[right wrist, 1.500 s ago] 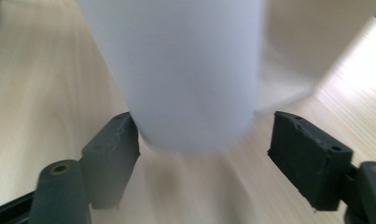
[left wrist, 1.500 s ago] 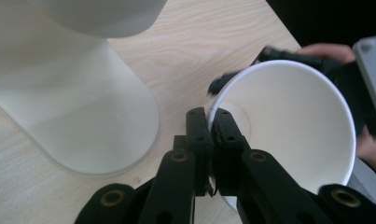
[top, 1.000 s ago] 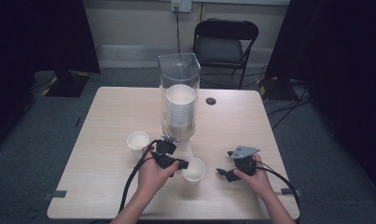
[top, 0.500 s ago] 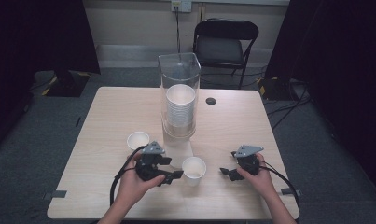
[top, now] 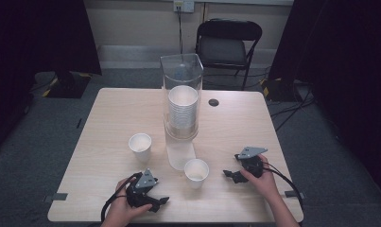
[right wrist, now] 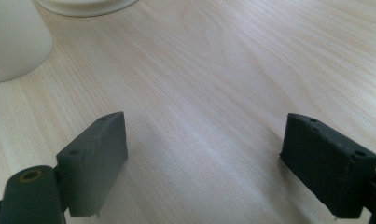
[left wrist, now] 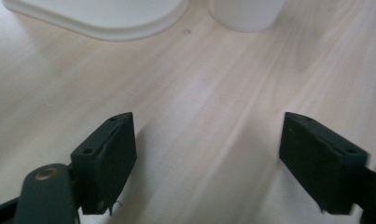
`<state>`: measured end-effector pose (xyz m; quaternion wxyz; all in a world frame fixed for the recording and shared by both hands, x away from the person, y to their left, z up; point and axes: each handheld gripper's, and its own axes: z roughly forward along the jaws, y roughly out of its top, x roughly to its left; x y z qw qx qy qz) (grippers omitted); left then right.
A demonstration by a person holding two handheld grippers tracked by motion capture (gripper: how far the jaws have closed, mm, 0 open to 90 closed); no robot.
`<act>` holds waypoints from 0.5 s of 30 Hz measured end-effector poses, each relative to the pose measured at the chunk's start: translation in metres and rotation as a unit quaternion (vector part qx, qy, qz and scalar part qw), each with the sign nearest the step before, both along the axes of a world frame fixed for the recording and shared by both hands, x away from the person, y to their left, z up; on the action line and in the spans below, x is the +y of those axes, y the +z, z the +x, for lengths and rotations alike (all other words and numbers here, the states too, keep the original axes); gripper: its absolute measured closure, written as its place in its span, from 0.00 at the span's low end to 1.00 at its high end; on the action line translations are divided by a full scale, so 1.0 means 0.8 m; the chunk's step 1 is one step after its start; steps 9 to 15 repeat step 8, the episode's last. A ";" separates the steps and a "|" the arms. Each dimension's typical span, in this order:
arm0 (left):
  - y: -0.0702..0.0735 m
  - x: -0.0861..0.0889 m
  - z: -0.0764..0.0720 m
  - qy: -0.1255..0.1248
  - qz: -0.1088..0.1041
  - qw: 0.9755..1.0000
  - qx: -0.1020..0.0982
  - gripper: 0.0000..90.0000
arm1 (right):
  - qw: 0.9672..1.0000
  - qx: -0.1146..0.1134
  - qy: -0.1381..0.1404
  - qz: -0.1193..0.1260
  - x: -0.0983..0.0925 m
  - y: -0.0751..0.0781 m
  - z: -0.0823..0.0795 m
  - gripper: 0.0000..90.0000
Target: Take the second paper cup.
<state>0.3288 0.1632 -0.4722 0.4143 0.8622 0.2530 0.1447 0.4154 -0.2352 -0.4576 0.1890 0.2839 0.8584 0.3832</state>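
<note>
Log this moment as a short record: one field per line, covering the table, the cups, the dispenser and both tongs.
table: light wood, seen from above
dispenser: clear cup dispenser upright at table centre, holding a stack of white cups
loose cups: two, upright; left cup, near cup in front of the dispenser
left tongs: open, empty, near the front edge
right tongs: open, empty, right of the near cup
background: black folding chair beyond the table

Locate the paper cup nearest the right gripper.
In the high view, the paper cup stands on the table's near half, just in front of the clear dispenser, between the two grippers and left of the right gripper.
</note>
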 end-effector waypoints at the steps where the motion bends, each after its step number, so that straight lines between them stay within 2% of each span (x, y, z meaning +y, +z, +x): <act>1: 0.001 0.001 0.000 -0.002 0.011 1.000 -0.005 0.21 | 1.000 0.000 0.000 0.000 0.000 0.000 0.000 0.15; 2: -0.001 0.000 0.001 -0.005 0.009 1.000 -0.011 0.21 | 1.000 0.000 0.000 0.000 0.000 0.000 0.000 0.15; 15: -0.001 0.000 0.002 -0.005 0.008 1.000 -0.009 0.19 | 1.000 0.000 0.000 0.001 0.000 0.000 0.000 0.15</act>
